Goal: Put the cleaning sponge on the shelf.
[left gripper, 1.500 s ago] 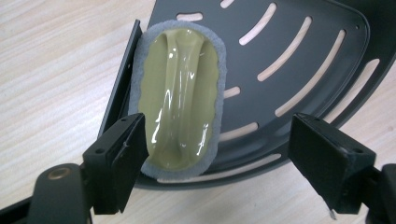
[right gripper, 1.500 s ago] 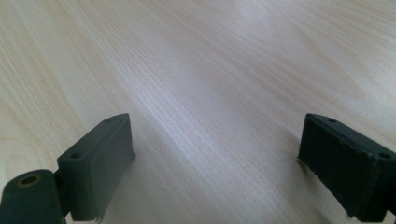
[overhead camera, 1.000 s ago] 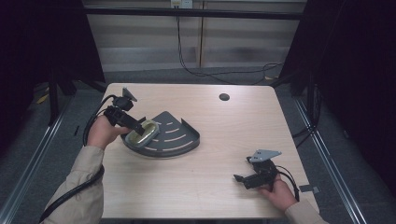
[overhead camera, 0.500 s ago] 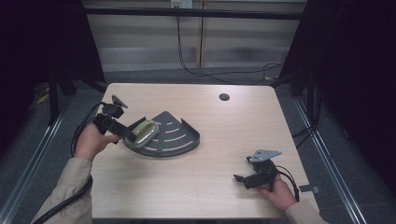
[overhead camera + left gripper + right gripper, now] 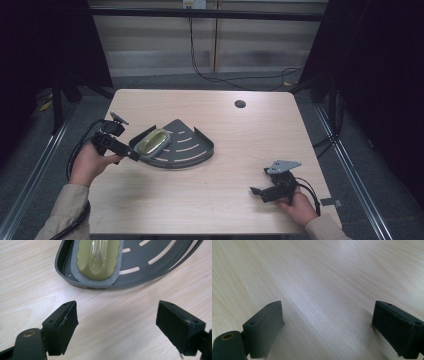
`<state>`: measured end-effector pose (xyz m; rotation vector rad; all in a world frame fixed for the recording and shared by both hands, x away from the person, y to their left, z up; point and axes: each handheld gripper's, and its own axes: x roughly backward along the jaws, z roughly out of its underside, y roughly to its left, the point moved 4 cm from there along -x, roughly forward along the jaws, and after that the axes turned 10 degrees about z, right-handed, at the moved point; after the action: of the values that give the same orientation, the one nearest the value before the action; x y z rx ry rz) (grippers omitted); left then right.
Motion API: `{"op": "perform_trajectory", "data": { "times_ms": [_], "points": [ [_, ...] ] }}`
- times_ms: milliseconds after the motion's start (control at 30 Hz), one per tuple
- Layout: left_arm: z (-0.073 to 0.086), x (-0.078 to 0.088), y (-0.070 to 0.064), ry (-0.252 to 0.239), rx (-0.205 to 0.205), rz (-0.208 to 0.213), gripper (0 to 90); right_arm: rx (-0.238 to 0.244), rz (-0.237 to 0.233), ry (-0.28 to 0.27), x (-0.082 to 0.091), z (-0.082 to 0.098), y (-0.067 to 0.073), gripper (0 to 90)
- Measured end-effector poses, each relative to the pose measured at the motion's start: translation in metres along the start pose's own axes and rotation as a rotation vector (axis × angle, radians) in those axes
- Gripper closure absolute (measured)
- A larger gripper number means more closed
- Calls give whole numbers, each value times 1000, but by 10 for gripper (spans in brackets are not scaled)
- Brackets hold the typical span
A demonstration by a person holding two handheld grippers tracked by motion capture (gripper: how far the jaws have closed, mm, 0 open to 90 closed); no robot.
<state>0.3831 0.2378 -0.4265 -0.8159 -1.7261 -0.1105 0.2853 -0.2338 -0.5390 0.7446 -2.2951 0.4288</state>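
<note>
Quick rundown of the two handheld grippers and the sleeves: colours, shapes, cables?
Both are black two-jaw units. The left gripper and the right gripper have blocky rectangular pads on black arms with a brass-coloured pivot pin. Each carries a grey three-cornered plate on top and trails a black cable. The sleeves are beige.

A pale wooden table (image 5: pixel 210 200) with a round cable hole (image 5: pixel 240 104) stands on grey floor (image 5: pixel 30 165); beyond the table a light panelled wall (image 5: pixel 160 45) with dangling black cables (image 5: pixel 200 65), dark curtains (image 5: pixel 380 75) either side of it
</note>
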Motion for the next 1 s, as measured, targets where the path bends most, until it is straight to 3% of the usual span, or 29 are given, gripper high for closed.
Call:
{"op": "perform_trajectory", "data": {
  "times_ms": [467, 1000],
  "points": [
    [32, -13, 6, -24, 13, 9, 172, -1, 1, -1, 0, 0, 0, 93],
    [59, -36, 10, -14, 24, 31, 172, -1, 0, -1, 0, 0, 0, 93]
  ]
}}
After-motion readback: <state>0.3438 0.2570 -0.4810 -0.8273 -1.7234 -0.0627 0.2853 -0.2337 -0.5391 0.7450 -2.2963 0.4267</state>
